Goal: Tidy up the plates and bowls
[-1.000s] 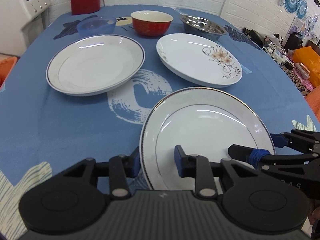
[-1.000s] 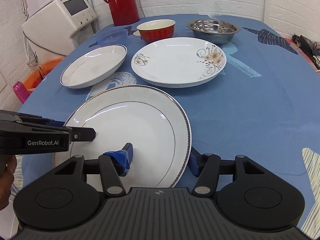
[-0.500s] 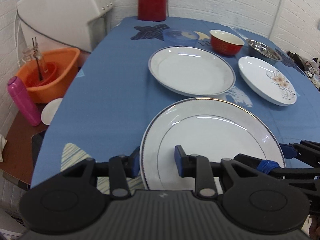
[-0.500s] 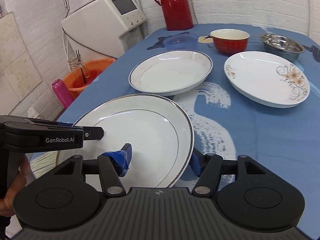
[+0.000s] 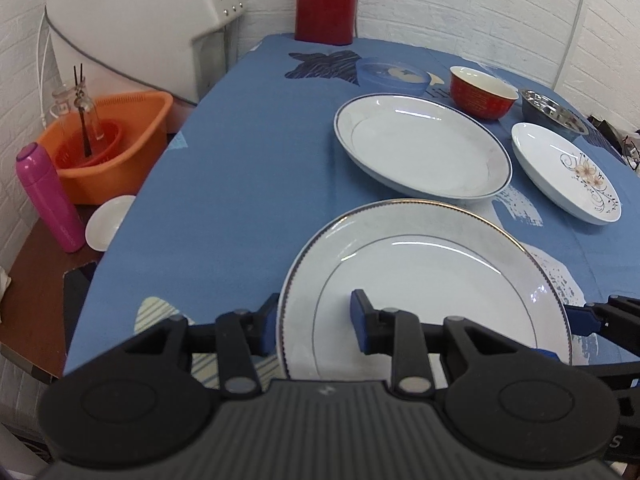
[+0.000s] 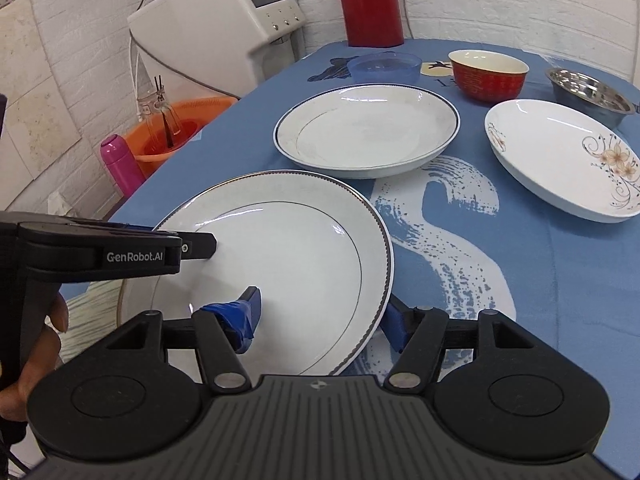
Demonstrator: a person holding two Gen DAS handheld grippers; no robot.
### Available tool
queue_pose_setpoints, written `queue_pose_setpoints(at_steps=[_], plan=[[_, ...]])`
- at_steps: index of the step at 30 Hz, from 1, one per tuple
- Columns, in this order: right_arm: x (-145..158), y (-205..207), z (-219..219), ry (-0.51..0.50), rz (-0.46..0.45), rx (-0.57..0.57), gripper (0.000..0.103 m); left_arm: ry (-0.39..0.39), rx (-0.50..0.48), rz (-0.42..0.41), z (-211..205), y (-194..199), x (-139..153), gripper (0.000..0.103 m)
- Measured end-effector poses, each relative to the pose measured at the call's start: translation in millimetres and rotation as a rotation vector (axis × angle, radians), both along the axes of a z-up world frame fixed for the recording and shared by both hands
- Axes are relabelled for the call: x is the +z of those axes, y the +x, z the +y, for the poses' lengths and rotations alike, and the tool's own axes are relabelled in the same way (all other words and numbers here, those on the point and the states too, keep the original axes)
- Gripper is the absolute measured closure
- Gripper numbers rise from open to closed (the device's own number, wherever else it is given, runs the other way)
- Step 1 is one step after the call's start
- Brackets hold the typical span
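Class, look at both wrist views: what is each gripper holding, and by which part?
Both hold the gold-rimmed plate by its rim: left gripper on its left edge, right gripper on its right edge.

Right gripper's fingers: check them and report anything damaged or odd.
On the right gripper, the left finger's pad is wrapped in crumpled blue tape, unlike the other. It grips the gold-rimmed plate. No damage visible.

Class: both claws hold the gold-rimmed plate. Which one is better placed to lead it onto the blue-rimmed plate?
Probably right: the right claw has the blue-rimmed plate straight ahead beyond the gold-rimmed plate; for the left claw it lies off to the right.
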State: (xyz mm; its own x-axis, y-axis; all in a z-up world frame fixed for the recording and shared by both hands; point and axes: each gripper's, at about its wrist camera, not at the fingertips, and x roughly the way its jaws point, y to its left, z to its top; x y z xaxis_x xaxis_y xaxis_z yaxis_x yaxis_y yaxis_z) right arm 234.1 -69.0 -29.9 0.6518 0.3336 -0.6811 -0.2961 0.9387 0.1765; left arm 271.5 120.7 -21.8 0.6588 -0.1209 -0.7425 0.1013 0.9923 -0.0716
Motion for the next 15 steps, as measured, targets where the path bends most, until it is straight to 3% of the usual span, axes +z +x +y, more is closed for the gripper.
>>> queue_pose_setpoints(at_steps=[2, 3, 4, 8, 15], plan=[[2.1, 1.8, -5.6, 0.033, 0.012, -0.011, 0.055, 0.004, -0.011, -0.014, -3.3, -0.9, -1.1, 0.064], [5.5, 1.3, -9.7, 0.046, 0.007, -0.028, 0.055, 0.000, -0.025, -0.014, -5.4, -0.6, -1.2, 0.045], [10.5, -1.1, -14.5, 0.046, -0.014, -0.050, 0.055, -0.010, -0.042, -0.016, -7.0, 0.0, -0.3, 0.036], [29.4, -8.8, -37.6, -0.025, -0.110, -0.138, 0.055, 0.003, -0.013, -0.077, -0.6, -4.5, 12.2, 0.036], [31.9, 16.7, -55.9, 0.026, -0.086, -0.156, 0.054, -0.014, 0.071, -0.097, 27.9, 13.8, 28.3, 0.034]])
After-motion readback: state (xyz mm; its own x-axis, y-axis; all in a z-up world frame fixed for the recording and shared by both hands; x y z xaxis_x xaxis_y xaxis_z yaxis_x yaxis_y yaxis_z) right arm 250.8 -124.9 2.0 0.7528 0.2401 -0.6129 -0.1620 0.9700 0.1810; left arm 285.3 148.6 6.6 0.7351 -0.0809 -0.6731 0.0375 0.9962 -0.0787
